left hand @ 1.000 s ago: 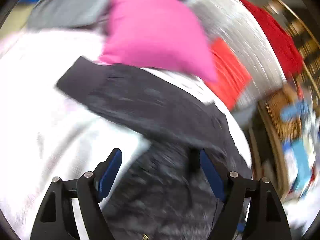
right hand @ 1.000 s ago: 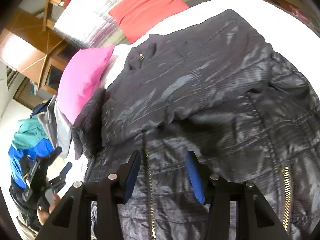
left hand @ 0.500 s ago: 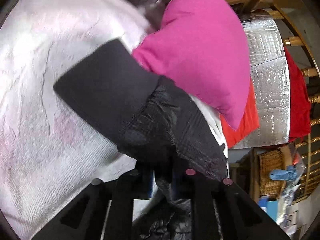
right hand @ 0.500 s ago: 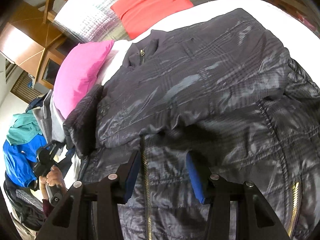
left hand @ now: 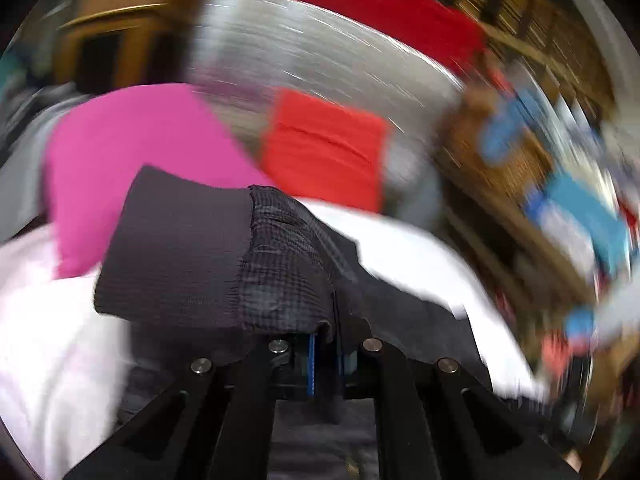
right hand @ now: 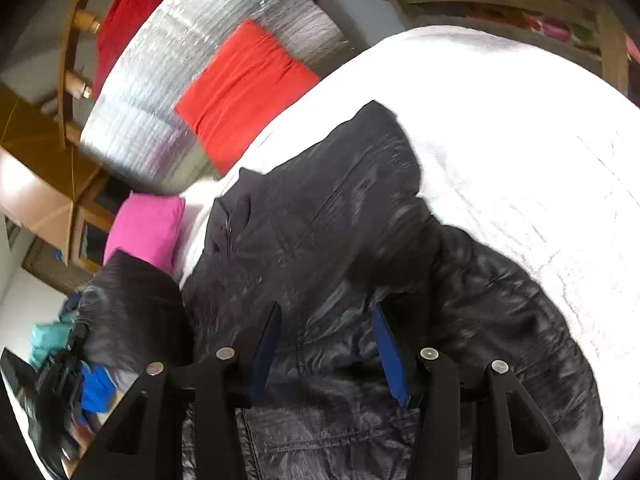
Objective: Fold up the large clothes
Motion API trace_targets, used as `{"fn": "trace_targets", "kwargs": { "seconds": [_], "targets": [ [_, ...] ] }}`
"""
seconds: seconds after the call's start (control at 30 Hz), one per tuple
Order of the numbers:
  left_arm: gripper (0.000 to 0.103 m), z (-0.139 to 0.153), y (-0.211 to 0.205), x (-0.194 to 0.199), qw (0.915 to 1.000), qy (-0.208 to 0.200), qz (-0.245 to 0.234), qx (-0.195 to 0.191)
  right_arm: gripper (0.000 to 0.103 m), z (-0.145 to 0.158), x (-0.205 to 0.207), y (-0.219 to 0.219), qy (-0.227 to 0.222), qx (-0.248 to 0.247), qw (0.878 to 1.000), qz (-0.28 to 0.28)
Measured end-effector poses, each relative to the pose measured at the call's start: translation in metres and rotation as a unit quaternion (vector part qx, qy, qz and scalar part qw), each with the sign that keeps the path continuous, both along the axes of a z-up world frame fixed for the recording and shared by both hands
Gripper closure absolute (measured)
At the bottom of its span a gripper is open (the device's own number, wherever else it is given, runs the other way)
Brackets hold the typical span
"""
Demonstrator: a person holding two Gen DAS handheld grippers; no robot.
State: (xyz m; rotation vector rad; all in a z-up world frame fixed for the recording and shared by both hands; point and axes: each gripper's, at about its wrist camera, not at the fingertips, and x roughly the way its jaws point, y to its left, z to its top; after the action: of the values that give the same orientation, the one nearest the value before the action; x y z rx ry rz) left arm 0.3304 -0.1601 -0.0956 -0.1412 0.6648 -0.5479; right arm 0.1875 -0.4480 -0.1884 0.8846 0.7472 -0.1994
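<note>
- Two views, left wrist first. The left gripper (left hand: 326,354) has its jaws pressed together on the sleeve (left hand: 224,256) of the black jacket (right hand: 340,264), pinching the quilted cloth just behind the ribbed cuff (left hand: 176,252); the cuff hangs free ahead of the fingers, above the white bedspread (left hand: 52,320).
- Risk here — the bite looks thin and sits close to the pads' tips. Slick shell fabric could slide out on a fast swing, and this view is heavily blurred.
- Room ahead of the sleeve is crowded: pink pillow (left hand: 132,152) just behind the cuff, red pillow (left hand: 320,152) beside it, silver headboard pad (left hand: 320,56) beyond. A long carry that way may drag the cuff over the pillows.
- Right wrist view. The right gripper (right hand: 326,344) is spread partway, nothing between its pads; it hovers over the jacket body, which lies across the bed with its zip collar (right hand: 228,224) toward the pillows.
- Risk — with the body unpinned, a pull on the sleeve could shift or rumple the whole jacket rather than fold it.
- Bare bedspread lies wide to the right of the jacket — good landing room. On the left, the bed edge is near, with a clothes heap (right hand: 60,344) past it; whether the lifted sleeve clears that edge cannot be told.
</note>
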Motion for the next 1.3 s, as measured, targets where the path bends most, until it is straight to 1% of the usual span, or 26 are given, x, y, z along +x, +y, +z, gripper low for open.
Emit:
{"fn": "trace_targets", "kwargs": {
  "seconds": [0.07, 0.1, 0.13, 0.2, 0.23, 0.3, 0.37, 0.4, 0.43, 0.47, 0.57, 0.6, 0.67, 0.73, 0.77, 0.83, 0.9, 0.93, 0.97, 1.03, 1.07, 1.17, 1.2, 1.23, 1.27, 1.3],
  "targets": [
    [0.091, -0.024, -0.053, -0.015, 0.9961, 0.019, -0.060, 0.062, 0.052, 0.000, -0.004, -0.009, -0.006, 0.013, 1.000, -0.009],
    [0.084, -0.036, -0.067, -0.020, 0.9927, 0.030, -0.082, 0.084, 0.052, 0.001, -0.005, -0.014, -0.008, 0.016, 1.000, -0.012],
    [0.068, -0.050, -0.084, -0.026, 0.9867, 0.048, -0.107, 0.113, 0.052, 0.002, -0.007, -0.017, -0.011, 0.018, 1.000, -0.015],
    [0.056, -0.071, -0.101, -0.035, 0.9758, 0.073, -0.133, 0.158, 0.051, 0.003, -0.009, -0.021, -0.013, 0.019, 1.000, -0.017],
    [0.054, -0.074, -0.102, -0.038, 0.9732, 0.075, -0.138, 0.168, 0.047, 0.002, -0.011, -0.024, -0.014, 0.022, 1.000, -0.018],
    [0.052, -0.062, -0.095, -0.044, 0.9719, 0.067, -0.157, 0.162, 0.044, 0.002, -0.014, -0.028, -0.016, 0.028, 0.999, -0.023],
    [0.042, -0.043, -0.073, -0.058, 0.9744, 0.040, -0.175, 0.135, 0.044, 0.002, -0.016, -0.032, -0.019, 0.038, 0.999, -0.026],
    [0.032, -0.033, -0.060, -0.068, 0.9767, 0.024, -0.176, 0.120, 0.044, 0.001, -0.014, -0.030, -0.020, 0.042, 0.999, -0.027],
    [0.025, -0.020, -0.044, -0.070, 0.9804, 0.005, -0.171, 0.098, 0.044, 0.001, -0.014, -0.031, -0.023, 0.048, 0.998, -0.027],
    [0.025, -0.011, -0.032, -0.069, 0.9826, -0.004, -0.166, 0.083, 0.044, 0.002, -0.014, -0.030, -0.028, 0.055, 0.998, -0.025],
    [0.022, 0.009, 0.024, -0.058, 0.9900, -0.010, -0.140, -0.006, 0.042, 0.008, -0.010, -0.020, -0.042, 0.055, 0.998, -0.010],
    [0.022, 0.008, 0.020, -0.031, 0.9925, -0.004, -0.121, -0.017, 0.041, 0.010, -0.009, -0.015, -0.042, 0.045, 0.998, -0.002],
    [0.022, 0.003, 0.039, -0.012, 0.9969, 0.023, -0.072, -0.021, 0.033, 0.017, 0.000, 0.004, -0.018, -0.005, 0.999, 0.038],
    [0.022, -0.006, 0.061, 0.007, 0.9971, 0.056, -0.032, -0.040, 0.032, 0.017, 0.014, 0.032, 0.022, -0.056, 0.992, 0.107],
    [0.022, -0.011, 0.075, 0.017, 0.9962, 0.074, -0.006, -0.047, 0.032, 0.016, 0.016, 0.042, 0.029, -0.069, 0.988, 0.134],
    [0.022, -0.028, 0.097, 0.031, 0.9931, 0.103, 0.046, -0.033, 0.032, 0.021, 0.020, 0.073, 0.038, -0.124, 0.971, 0.198],
    [0.022, -0.051, 0.107, 0.047, 0.9859, 0.144, 0.085, -0.012, 0.026, 0.029, 0.018, 0.102, 0.019, -0.184, 0.953, 0.239],
    [0.022, -0.062, 0.114, 0.054, 0.9812, 0.161, 0.107, 0.001, 0.019, 0.031, 0.019, 0.116, 0.011, -0.204, 0.945, 0.257],
    [0.022, -0.072, 0.118, 0.060, 0.9765, 0.176, 0.123, 0.009, 0.018, 0.030, 0.021, 0.127, 0.009, -0.216, 0.938, 0.270],
    [0.023, -0.088, 0.122, 0.067, 0.9694, 0.206, 0.132, 0.012, 0.018, 0.021, 0.030, 0.151, 0.029, -0.251, 0.924, 0.288],
    [0.023, -0.093, 0.122, 0.069, 0.9671, 0.216, 0.133, 0.015, 0.018, 0.014, 0.038, 0.160, 0.041, -0.263, 0.920, 0.288],
    [0.023, -0.106, 0.116, 0.068, 0.9665, 0.215, 0.130, 0.049, 0.018, -0.001, 0.060, 0.177, 0.060, -0.275, 0.918, 0.279],
    [0.030, -0.107, 0.115, 0.069, 0.9658, 0.216, 0.131, 0.057, 0.019, -0.003, 0.063, 0.177, 0.053, -0.274, 0.922, 0.269],
    [0.042, -0.109, 0.114, 0.069, 0.9652, 0.220, 0.128, 0.060, 0.021, -0.003, 0.066, 0.178, 0.038, -0.266, 0.929, 0.254],
    [0.043, -0.112, 0.112, 0.070, 0.9643, 0.226, 0.125, 0.058, 0.040, -0.003, 0.068, 0.176, 0.031, -0.257, 0.934, 0.246],
    [0.045, -0.115, 0.113, 0.070, 0.9640, 0.225, 0.127, 0.061, 0.052, -0.005, 0.073, 0.175, 0.035, -0.241, 0.939, 0.245]
  ]
}}
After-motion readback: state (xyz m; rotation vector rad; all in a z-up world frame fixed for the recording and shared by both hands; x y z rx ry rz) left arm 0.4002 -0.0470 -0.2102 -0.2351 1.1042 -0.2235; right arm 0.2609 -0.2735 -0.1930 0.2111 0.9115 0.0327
